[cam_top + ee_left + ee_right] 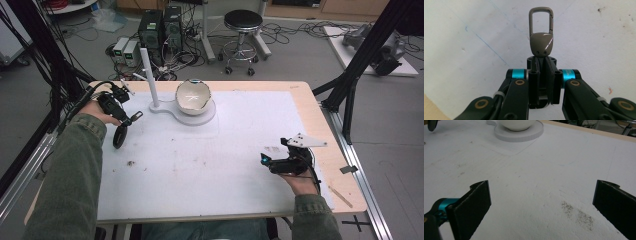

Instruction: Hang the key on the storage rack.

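Note:
A key strap hangs from my left gripper (125,121), its dark loop (120,136) drooping over the left side of the white mat (200,170). In the left gripper view the gripper (544,82) is shut on the dark leather strap (543,72). The strap's grey metal snap clip (541,25) sticks out past the jaws, above the mat. My right gripper (270,152) rests low at the mat's right side. Its jaws stand wide apart in the right gripper view (543,186), with nothing between them.
A white bowl (192,95) sits on a round white base (202,118) at the back middle, with an upright white post (149,75) to its left. The bowl (517,123) and base (524,134) lie far ahead of the right gripper. Wooden table edge (330,165) borders the mat.

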Available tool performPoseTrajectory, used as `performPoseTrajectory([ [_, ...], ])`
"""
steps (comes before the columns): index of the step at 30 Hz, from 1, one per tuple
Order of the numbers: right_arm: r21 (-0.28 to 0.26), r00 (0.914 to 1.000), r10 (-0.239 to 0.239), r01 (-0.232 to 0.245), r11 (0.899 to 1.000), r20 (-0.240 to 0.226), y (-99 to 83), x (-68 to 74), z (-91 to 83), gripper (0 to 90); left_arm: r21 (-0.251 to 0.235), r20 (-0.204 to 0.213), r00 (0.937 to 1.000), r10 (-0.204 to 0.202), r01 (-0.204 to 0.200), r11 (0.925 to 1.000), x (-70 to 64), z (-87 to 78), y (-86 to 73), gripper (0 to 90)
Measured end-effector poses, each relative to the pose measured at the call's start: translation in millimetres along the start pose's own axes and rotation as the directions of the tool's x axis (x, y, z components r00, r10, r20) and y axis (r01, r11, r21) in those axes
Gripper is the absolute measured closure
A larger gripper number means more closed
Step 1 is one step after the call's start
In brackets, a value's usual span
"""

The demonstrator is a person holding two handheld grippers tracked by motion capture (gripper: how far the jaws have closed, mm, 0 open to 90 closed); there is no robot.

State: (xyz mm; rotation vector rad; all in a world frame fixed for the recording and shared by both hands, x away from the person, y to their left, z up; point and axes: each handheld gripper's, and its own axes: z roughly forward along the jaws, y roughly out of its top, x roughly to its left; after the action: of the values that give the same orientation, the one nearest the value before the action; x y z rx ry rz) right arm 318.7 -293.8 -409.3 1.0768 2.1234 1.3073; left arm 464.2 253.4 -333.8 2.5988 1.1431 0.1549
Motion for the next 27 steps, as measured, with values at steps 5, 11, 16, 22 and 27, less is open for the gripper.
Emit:
performPoseTrajectory([
  [5,0.000,1.0000,0.000,0.000,1.000,0.002,0.1,-0.2,0.6,0.6,-0.017,-0.008,0.9996,0.025,-0.025,0.9995,-2.5,-11.5,4.1,82.1],
  [11,0.014,1.0000,-0.004,0.004,1.000,-0.001,-0.2,-0.2,2.8,0.6,-0.057,0.004,0.9986,0.053,-0.053,0.9970,-8.0,-28.7,8.5,82.1],
  [16,0.018,1.0000,0.002,-0.002,1.000,-0.007,-0.2,-0.4,3.3,0.6,-0.077,-0.002,0.9984,0.056,-0.056,0.9955,-11.2,-42.3,10.4,82.0],
  [22,0.018,0.9999,0.008,-0.008,1.000,-0.009,-0.4,-1.1,3.1,0.6,-0.093,-0.025,0.9971,0.071,-0.073,0.9930,-14.6,-64.6,16.8,82.0],
  [27,0.018,0.9998,0.017,-0.017,1.000,-0.011,-0.9,-1.6,2.5,0.6,-0.108,-0.047,0.9945,0.093,-0.098,0.9893,-17.0,-87.7,35.7,82.0],
])
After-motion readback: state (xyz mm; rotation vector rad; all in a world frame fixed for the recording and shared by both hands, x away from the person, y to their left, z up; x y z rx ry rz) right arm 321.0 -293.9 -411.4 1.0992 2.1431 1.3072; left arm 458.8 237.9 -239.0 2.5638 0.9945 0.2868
